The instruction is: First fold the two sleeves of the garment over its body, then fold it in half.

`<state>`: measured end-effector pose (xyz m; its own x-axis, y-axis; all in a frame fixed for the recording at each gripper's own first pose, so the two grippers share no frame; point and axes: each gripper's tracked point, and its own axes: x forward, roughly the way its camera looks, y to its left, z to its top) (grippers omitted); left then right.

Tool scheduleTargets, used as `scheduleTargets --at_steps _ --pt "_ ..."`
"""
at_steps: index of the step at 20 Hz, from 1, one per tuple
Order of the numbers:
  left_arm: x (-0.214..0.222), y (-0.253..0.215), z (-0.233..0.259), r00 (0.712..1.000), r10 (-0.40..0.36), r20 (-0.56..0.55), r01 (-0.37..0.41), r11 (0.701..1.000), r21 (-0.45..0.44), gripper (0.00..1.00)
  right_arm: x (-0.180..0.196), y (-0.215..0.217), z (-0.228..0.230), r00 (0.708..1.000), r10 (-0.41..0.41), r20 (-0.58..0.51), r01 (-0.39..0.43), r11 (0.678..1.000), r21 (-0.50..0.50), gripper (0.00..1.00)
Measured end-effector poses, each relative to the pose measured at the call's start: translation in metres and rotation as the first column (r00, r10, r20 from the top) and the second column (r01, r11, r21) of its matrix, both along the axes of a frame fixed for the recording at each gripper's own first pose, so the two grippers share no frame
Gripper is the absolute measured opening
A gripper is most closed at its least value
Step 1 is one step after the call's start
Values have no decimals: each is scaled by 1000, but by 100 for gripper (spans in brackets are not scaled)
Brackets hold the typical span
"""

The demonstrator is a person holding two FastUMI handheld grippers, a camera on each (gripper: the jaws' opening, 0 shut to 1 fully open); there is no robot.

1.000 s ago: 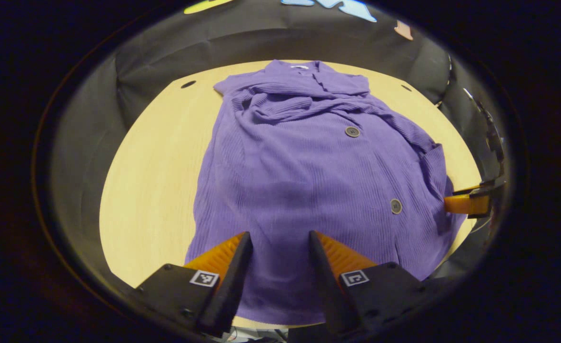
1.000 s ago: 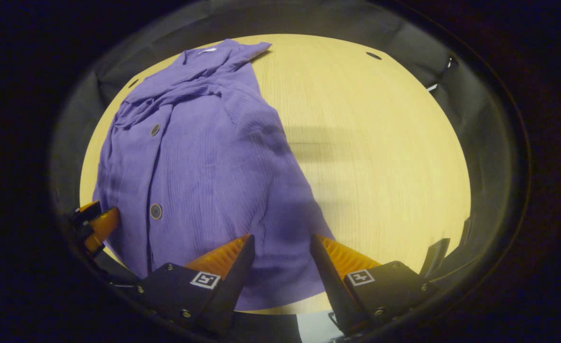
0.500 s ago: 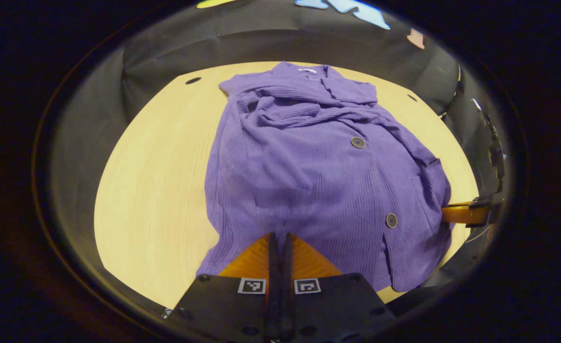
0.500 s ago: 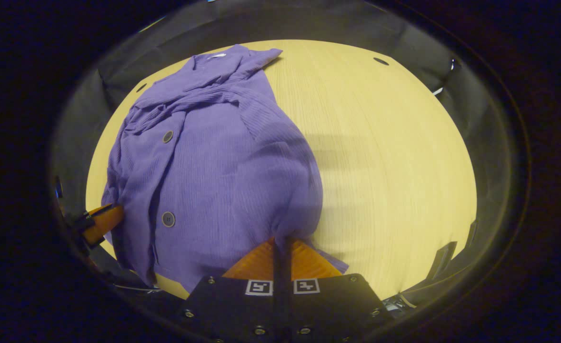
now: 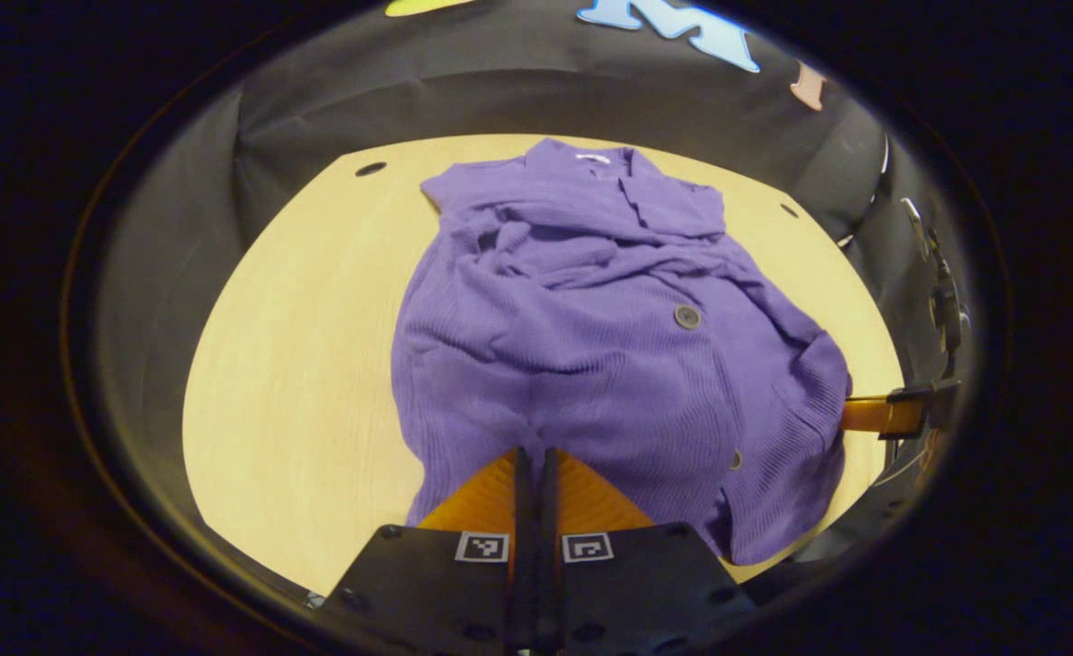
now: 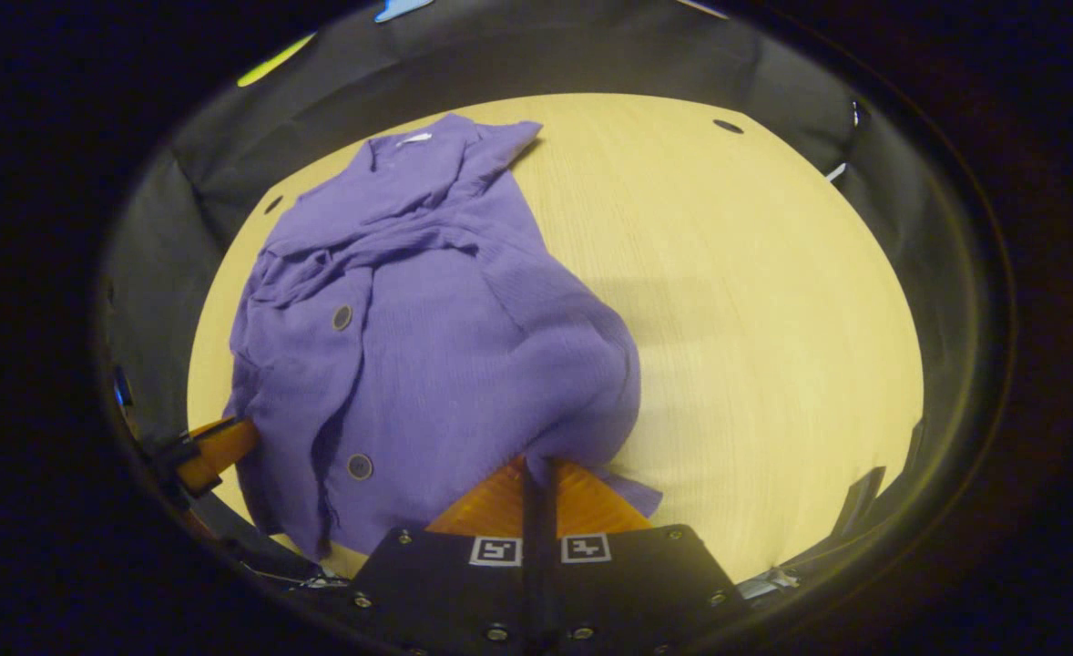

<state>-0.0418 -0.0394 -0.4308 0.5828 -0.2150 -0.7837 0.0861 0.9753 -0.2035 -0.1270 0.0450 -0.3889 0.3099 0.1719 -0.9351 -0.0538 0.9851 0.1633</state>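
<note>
Left gripper view shows the purple garment (image 5: 591,346) lying on the table with its collar at the far end, both sleeves already bunched across the upper body, so I judge the halving fold is the step in hand. My left gripper (image 5: 532,460) has its fingers pressed together on the near hem, and cloth rises in a hump just beyond them. In the right gripper view, my right gripper (image 6: 536,469) is likewise clamped on the hem at the other near corner, with a small flap of cloth trailing on the wood beside it. Holding both corners lets me carry the hem evenly toward the collar. Pale wooden table (image 5: 291,364) lies bare around the garment, with dark cloth booth walls (image 5: 318,109) beyond it.
</note>
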Motion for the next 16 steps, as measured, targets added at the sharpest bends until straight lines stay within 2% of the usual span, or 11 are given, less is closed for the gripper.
scheduleTargets --at_steps 5,16 --pt "47 -3 32 997 2 76 -1 1000 -13 6 52 12 28 996 -10 85 6 999 41 1" --pt "167 3 69 981 49 187 -41 998 -45 7 199 19 68 965 -64 253 41 995 95 1"
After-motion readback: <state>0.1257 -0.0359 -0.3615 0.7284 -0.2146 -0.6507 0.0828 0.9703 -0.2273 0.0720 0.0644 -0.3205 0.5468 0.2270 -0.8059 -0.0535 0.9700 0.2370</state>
